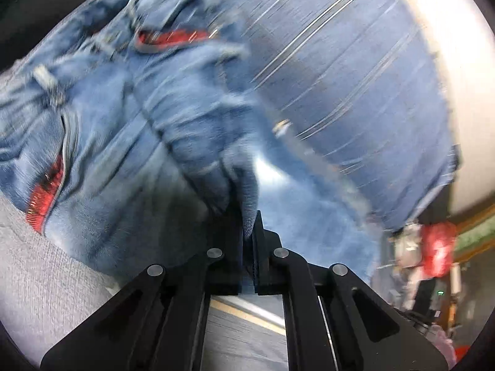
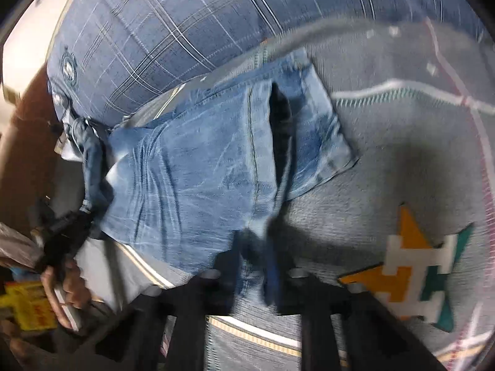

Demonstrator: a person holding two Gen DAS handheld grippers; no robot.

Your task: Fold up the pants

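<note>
Both hand-held grippers are clamped on denim: the left gripper [image 1: 249, 232] pinches a fold of the jeans [image 1: 102, 142] between its black fingers, the cloth bunching up right ahead of them, and the right gripper [image 2: 253, 247], blurred, has its jaws drawn together on the lower edge of the jeans [image 2: 198, 167]. Around them, a blue plaid pillow [image 2: 148, 40] lies just behind the trousers, touching their far edge, and a grey blanket [image 2: 402, 154] with an orange, white and teal pattern [image 2: 414, 272] spreads beneath and to the side. In the right wrist view the left gripper [image 2: 62, 235] shows at the far end of the garment, with a hand [image 2: 63, 290] on its handle and a yellow object [image 2: 27, 306] beside it. Red lining [image 1: 43, 191] shows at a pocket and at the waistband in the left wrist view. The jeans lie spread across the blanket between the two grippers, one leg hem [image 2: 328, 142] pointing away from the right gripper.
</note>
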